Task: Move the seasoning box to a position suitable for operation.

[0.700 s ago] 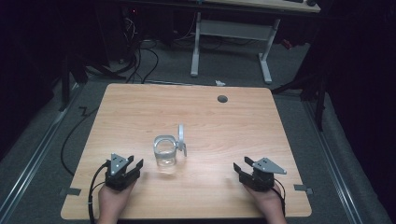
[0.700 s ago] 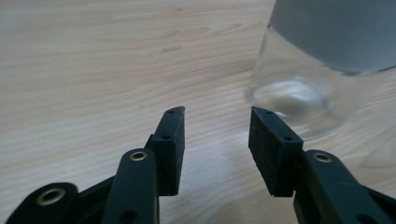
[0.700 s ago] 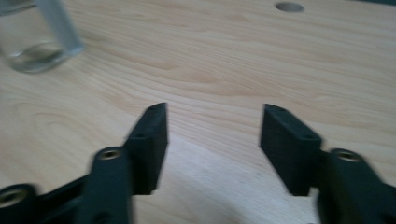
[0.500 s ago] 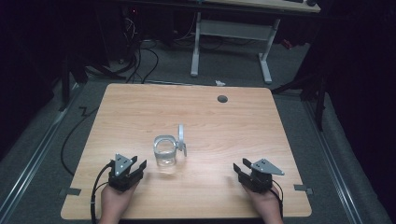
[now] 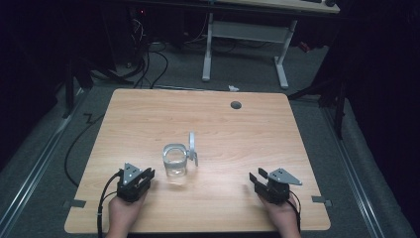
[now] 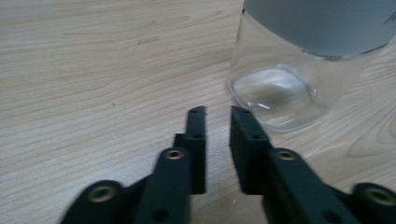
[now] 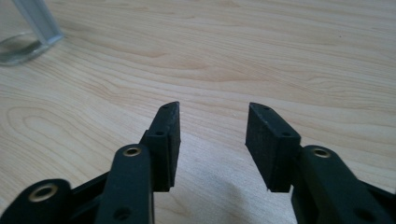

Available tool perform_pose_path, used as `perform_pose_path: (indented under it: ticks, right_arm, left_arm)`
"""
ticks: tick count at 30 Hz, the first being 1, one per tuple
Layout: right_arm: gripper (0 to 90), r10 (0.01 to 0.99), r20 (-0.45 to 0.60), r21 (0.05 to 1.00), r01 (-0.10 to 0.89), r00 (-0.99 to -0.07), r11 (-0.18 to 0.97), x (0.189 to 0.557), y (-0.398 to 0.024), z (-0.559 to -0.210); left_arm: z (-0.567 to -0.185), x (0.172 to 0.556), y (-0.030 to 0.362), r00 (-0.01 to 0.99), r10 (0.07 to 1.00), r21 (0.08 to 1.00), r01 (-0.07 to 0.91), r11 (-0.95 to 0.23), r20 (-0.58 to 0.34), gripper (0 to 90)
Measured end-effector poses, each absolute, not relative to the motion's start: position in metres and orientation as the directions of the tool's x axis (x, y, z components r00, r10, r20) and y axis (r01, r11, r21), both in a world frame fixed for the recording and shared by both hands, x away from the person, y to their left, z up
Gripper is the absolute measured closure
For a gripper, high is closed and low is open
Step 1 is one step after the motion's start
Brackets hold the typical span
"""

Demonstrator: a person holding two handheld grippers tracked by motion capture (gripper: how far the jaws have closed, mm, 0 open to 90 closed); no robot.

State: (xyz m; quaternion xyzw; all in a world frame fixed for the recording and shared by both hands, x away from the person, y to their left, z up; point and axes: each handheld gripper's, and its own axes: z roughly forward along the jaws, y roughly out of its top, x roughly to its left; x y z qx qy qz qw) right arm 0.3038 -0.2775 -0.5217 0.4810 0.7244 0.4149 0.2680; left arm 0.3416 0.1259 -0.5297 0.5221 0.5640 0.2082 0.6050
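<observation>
Since the earlier frames, left claw has edged toward the glass jar, while right claw has barely shifted.

Wooden table, high view: jar stands upright just below table centre, clear glass with a metal band at the mouth. Its hinged lid stands open on edge at the jar's 3 o'clock side, touching the rim.

Left claw sits at the jar's 8 o'clock, near it, held by the left hand at the near table edge. In the left gripper view its jaws are nearly together with a narrow gap, gripping nothing; jar base lies just beyond them at 1 o'clock (right jaw tip very close to the glass; contact cannot be told).

Right claw rests at the jar's 4 o'clock, well apart, held by the right hand. Its jaws stand wide apart over bare wood, empty.

Round dark grommet hole toward the table's far edge, 1 o'clock of the jar.
</observation>
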Motion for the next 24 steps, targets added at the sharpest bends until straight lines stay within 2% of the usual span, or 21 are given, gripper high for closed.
perform_pose_path:
  ticks: [10, 20, 24]
  right_arm:
    - [61.8, 0.904, 0.041, 0.853, 0.487, -0.426, 0.190, 0.304, -0.274, -0.525]
    - [62.3, 0.891, 0.052, 0.861, 0.472, -0.450, 0.189, 0.301, -0.275, -0.520]
    - [65.6, 0.892, 0.043, 0.858, 0.473, -0.449, 0.197, 0.301, -0.275, -0.521]
  left_arm:
    - [-0.524, 0.351, 0.106, 0.294, 0.822, 0.857, 0.342, 0.386, -0.488, 90.0]
    - [-0.520, 0.347, 0.093, 0.316, 0.823, 0.865, 0.343, 0.365, -0.473, 90.0]
    - [-0.520, 0.340, 0.085, 0.335, 0.814, 0.865, 0.345, 0.364, -0.476, 90.0]
